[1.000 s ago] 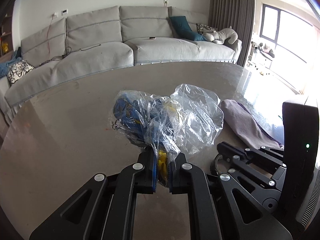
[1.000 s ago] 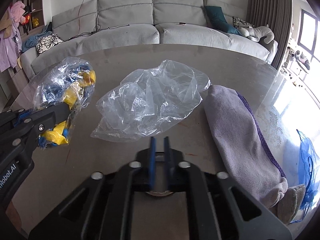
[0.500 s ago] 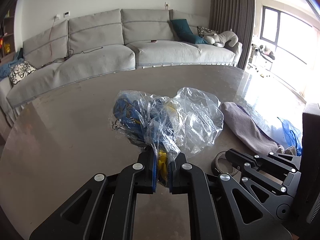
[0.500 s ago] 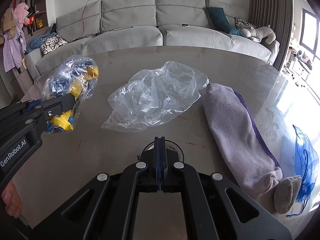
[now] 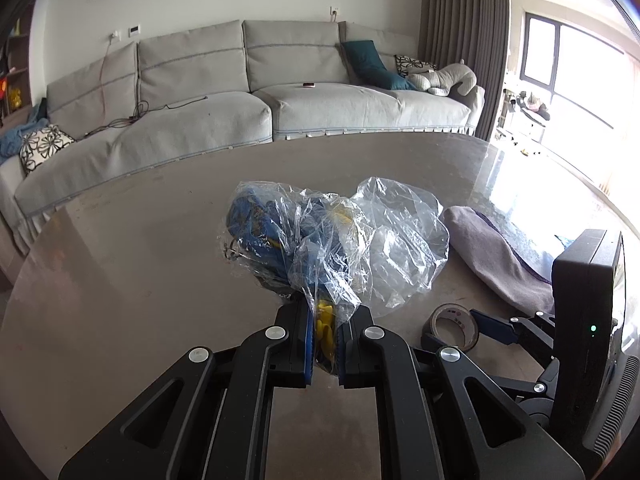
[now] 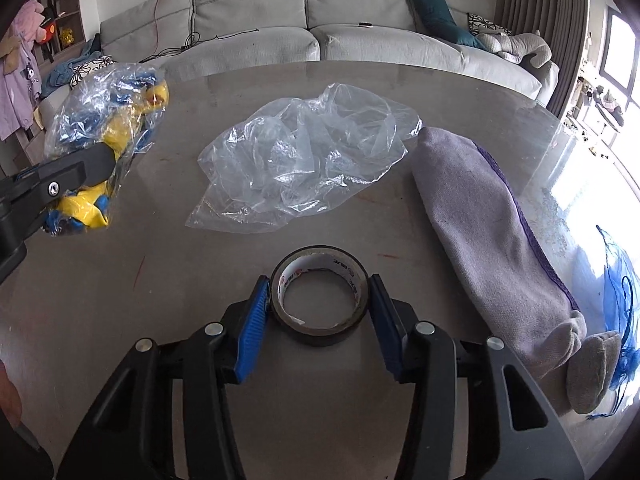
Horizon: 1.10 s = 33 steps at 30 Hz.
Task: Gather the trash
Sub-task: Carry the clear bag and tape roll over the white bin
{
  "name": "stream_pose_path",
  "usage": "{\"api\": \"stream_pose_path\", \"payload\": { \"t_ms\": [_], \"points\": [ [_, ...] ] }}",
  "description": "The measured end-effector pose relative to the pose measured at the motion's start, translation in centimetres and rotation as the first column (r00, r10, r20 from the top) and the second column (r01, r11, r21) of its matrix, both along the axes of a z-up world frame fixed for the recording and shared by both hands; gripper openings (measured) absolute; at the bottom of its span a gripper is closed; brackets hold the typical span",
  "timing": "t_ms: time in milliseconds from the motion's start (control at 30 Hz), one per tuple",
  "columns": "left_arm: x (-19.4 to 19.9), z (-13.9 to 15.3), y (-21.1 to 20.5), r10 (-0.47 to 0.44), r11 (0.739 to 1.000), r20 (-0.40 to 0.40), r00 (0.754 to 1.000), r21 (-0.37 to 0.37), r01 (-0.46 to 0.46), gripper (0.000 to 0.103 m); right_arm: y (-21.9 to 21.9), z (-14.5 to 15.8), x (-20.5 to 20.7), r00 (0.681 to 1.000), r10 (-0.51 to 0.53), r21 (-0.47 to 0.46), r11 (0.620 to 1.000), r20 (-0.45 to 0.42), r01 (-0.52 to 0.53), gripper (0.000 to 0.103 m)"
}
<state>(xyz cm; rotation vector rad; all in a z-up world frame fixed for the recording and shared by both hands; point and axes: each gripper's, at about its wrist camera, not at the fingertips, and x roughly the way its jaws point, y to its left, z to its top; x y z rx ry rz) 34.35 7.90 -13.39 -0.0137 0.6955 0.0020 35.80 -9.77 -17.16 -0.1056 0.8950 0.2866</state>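
over the grey table, left gripper clenched on a trash bag, right gripper opening, straddling a tape roll

Both tools are made of matte black plastic, and each finger is a bar linkage with long cut-out windows and round silver screw heads at the joints. The left gripper has blue ribbed pads on the inner faces of its fingers, and the right gripper has the same blue ribbed pads. In the left wrist view, the right tool carries a black box-shaped housing with a small green light and a ribbed grille.
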Motion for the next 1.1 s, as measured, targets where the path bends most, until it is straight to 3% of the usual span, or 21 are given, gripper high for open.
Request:
{"api": "stream_pose_path", "payload": {
  "t_ms": [333, 667, 867, 1100],
  "points": [
    [-1.0, 0.7, -0.8, -0.023, 1.0, 0.02, 1.0, 0.001, 0.023, 0.008, -1.0, 3.7, -3.9, 0.991, 0.0, 0.006, 1.0, 0.137, -0.001, 0.05],
    [-4.4, 1.8, -6.6, -0.142, 0.99, 0.06, 0.988, 0.022, 0.141, 0.008, -5.4, 7.4, -9.9, 0.961, -0.066, 0.004, 0.998, 0.267, 0.068, 0.05],
    [-7.5, 2.1, -11.5, -0.248, 0.969, 0.08, 0.965, 0.03, 0.247, 0.008, -10.0, 7.7, -13.8, 0.94, -0.167, 0.005, 0.985, 0.297, 0.173, 0.05],
    [-11.0, 0.7, -19.3, -0.389, 0.92, 0.082, 0.918, 0.077, 0.383, 0.008, -16.8, 6.5, -19.0, 0.903, -0.303, -0.003, 0.948, 0.305, 0.319, 0.05]
  ]
}}
